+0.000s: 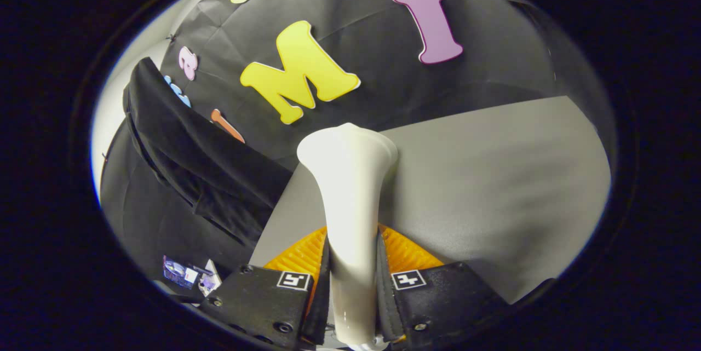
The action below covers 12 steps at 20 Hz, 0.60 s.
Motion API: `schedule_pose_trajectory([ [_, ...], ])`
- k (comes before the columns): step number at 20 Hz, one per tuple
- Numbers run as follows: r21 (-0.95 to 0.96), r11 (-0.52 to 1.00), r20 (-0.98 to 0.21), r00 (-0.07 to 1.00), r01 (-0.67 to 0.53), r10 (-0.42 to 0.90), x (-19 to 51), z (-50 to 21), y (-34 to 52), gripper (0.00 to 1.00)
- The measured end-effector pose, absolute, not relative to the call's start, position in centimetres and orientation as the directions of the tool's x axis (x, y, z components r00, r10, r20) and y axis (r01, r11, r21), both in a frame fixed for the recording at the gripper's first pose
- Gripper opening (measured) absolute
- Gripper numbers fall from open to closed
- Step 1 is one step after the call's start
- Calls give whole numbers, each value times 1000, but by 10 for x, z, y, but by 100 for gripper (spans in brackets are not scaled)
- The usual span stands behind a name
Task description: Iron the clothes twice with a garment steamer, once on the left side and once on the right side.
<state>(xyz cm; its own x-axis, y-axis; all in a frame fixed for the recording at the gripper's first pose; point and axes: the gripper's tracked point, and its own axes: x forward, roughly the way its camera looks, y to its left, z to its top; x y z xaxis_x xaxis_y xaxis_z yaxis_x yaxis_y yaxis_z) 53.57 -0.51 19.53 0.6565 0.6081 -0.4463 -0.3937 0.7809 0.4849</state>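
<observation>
Steamer [350, 192], a pale flared-head wand, is held upright between the fingers of the tool [353, 280], which are closed onto its shaft from both sides, with the flared head standing well beyond the fingertips. The dark garment [202, 170] is seen hanging off to the left of the steamer head, against the booth's black cloth wall, and apart from the head (no contact between the two can be made out). The grey table [493, 176] lies beyond and to the right.

A miss is judged the main risk: the head is pointed past the garment, so a pass could be run through air or along the wall cloth instead. The smooth, tapering shaft might also be allowed to slide or twist in the grip when pressed against fabric.

The steamer's lower end is cut off below the fingers. The garment's folds and its left and right sides are hard to separate, being dark on dark. Small items [189, 274] beside the left finger cannot be identified.
</observation>
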Motion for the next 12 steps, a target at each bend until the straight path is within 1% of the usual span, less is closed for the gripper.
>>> schedule_pose_trajectory([
  [5, 420, 810, -409, 711, -410, 572, 509, 211, -2, 40],
  [12, 341, 845, -279, 814, -412, 509, 441, 259, 15, 40],
])
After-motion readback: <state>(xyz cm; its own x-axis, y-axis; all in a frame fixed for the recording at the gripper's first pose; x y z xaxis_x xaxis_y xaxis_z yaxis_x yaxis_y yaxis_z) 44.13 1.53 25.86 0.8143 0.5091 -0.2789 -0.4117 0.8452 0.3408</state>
